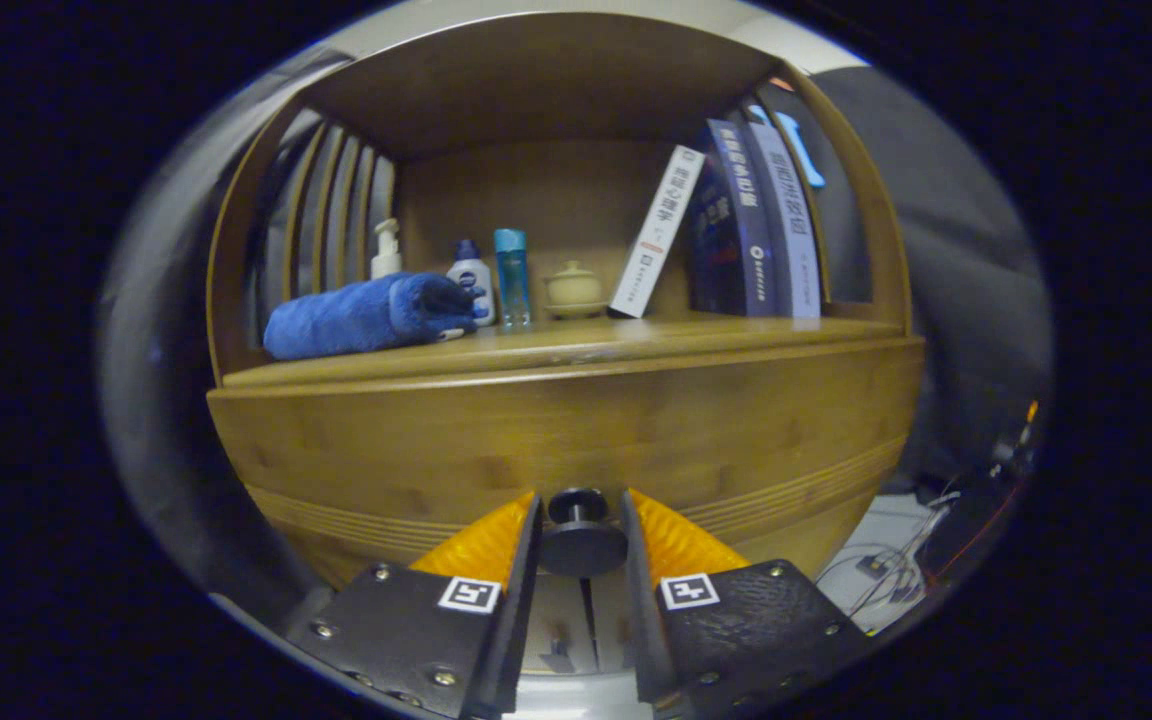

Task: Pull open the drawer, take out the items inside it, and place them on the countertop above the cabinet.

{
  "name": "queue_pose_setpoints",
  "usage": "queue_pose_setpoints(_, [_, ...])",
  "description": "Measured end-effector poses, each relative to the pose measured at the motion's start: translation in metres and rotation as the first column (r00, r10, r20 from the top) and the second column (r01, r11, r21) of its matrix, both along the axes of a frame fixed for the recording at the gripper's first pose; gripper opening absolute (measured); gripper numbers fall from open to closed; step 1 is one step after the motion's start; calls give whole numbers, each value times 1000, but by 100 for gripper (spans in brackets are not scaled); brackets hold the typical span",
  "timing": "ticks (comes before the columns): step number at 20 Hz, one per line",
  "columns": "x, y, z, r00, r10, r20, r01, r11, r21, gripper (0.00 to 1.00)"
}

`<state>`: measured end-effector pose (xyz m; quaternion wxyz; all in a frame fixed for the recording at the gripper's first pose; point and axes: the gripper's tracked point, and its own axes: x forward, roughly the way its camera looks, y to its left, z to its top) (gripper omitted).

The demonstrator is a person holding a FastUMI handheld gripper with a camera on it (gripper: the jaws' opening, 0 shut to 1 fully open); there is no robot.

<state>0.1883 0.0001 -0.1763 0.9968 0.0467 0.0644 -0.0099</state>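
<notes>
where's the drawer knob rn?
In the gripper view, the drawer knob sits between the two fingers of the gripper, low on the drawer front, below the countertop holding the rolled blue towel. Whether the fingers press it is unclear.

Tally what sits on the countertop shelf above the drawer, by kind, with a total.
Books: 3
Bottles: 3
Rolled blue towel: 1
Small lidded jar: 1
Total: 8
The gripper has its fingers either side of the drawer knob.
</notes>
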Motion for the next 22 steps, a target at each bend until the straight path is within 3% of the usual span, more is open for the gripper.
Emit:
queue_pose_setpoints(3, [0,4,-5,997,82,-11,-82,995,-48,42])
queue_pose_setpoints(6, [-15,0,-4,998,64,4,-63,994,-90,30])
queue_pose_setpoints(9, [-42,-2,-5,999,48,-4,-48,998,-37,30])
queue_pose_setpoints(22, [-142,-4,-16,998,51,-49,-54,995,-81,29])
